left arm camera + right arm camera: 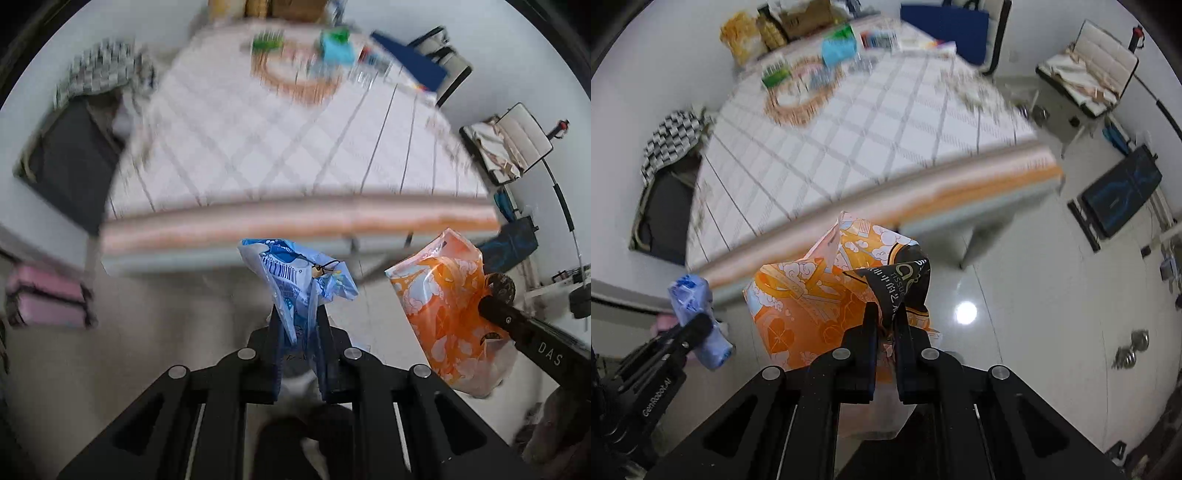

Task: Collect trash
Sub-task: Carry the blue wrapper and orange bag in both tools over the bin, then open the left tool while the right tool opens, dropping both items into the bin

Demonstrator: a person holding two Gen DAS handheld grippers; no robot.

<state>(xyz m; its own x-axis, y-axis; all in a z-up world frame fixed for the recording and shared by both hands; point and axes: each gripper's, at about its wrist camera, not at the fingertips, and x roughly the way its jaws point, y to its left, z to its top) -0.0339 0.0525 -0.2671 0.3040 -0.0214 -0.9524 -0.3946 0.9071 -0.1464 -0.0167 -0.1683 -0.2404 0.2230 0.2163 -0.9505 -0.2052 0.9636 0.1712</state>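
Note:
My left gripper (298, 314) is shut on a crumpled blue and white plastic wrapper (295, 273), held in the air in front of the table's near edge. My right gripper (885, 314) is shut on an orange and black tissue wrapper (827, 295), also held up off the table. In the left wrist view the orange wrapper (443, 314) hangs at the right from the right gripper (491, 302). In the right wrist view the blue wrapper (698, 317) shows at the left in the left gripper (698, 326).
A table with a white checked cloth (280, 147) lies ahead, with a round woven mat (295, 81), a teal box (334, 50) and other items at its far end. Chairs (509, 144) stand at the right. A pink case (44, 299) sits at the left on the glossy floor (1015, 295).

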